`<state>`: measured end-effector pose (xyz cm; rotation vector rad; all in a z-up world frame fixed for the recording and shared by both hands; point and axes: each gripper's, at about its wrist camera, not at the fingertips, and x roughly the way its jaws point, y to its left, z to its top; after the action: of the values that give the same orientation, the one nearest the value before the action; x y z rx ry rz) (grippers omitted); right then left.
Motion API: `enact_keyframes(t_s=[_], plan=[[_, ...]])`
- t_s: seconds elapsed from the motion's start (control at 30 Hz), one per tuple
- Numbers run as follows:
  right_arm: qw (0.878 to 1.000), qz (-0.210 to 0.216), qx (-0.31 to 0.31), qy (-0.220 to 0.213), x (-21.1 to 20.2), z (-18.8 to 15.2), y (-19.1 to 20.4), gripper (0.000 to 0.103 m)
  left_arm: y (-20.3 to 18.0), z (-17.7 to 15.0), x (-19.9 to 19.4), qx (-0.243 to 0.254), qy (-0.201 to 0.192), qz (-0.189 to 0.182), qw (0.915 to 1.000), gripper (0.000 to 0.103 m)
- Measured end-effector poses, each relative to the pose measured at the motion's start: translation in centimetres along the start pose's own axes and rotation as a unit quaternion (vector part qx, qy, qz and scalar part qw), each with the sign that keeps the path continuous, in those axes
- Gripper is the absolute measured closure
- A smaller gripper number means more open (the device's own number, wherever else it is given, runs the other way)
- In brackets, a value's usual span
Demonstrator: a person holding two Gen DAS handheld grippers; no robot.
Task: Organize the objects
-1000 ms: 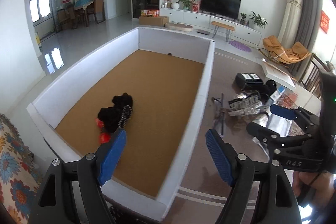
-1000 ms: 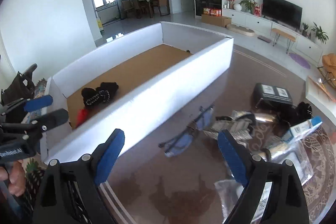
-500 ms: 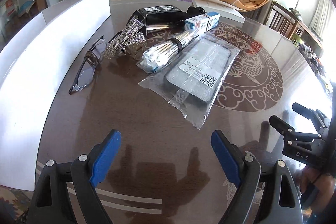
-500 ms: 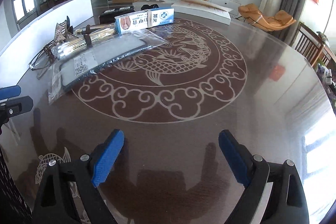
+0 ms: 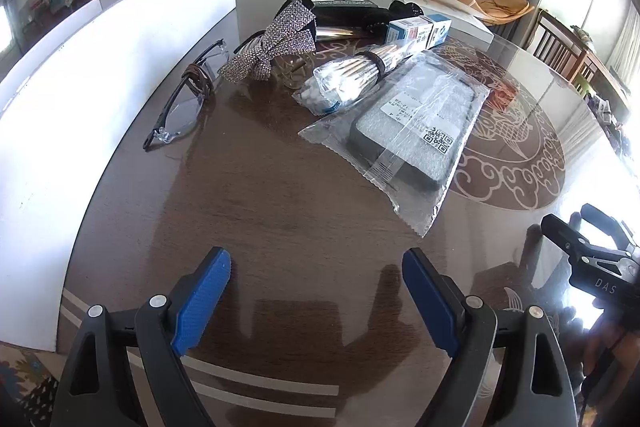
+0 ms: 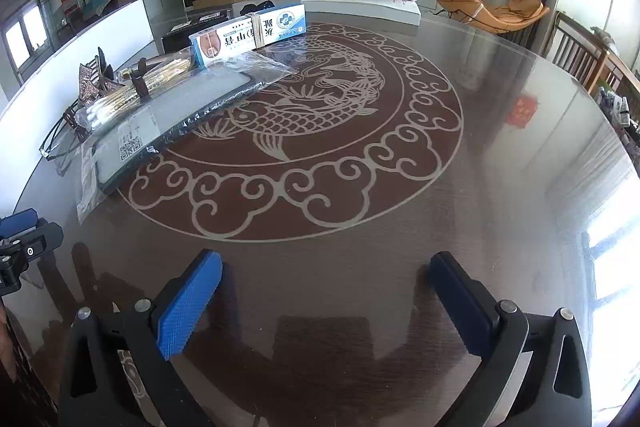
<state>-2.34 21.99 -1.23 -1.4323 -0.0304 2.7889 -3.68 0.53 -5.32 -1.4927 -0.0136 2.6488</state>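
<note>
Both the left tongs (image 5: 316, 301) and right tongs (image 6: 326, 301) hover spread and empty, between picks. Next, I judge, the left closes on the bagged phone case (image 5: 412, 131) near the surface's middle.

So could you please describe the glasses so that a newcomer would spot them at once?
Start at the tall white wall along the table's left side. The glasses lie at its foot, beside the sparkly bow: clear lenses, dark frame, the only eyewear there.

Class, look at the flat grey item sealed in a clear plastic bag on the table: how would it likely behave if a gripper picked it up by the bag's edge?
The clear plastic bag looks thin and crinkled, so its edge would probably flex and slip. The grey item inside looks flat and stiff, so it would likely hang and slide within the loose wrap.
</note>
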Motion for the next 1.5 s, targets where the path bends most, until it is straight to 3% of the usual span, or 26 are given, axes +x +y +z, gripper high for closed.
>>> enact_keyframes(t_s=[0.23,0.33,1.5], plan=[[1.0,0.0,0.0,0.0,-0.02,-0.03,0.02,0.0,-0.91,-0.01,0.43,0.022,0.005,0.024,0.9994,0.014],[1.0,0.0,0.0,0.0,-0.03,0.0,0.01,0.0,-0.65,-0.04,0.78,0.015,0.014,0.028,0.9994,0.0],[1.0,0.0,0.0,0.0,-0.03,0.01,0.04,0.0,0.08,-0.05,0.9,-0.002,0.007,0.039,0.9992,0.0]])
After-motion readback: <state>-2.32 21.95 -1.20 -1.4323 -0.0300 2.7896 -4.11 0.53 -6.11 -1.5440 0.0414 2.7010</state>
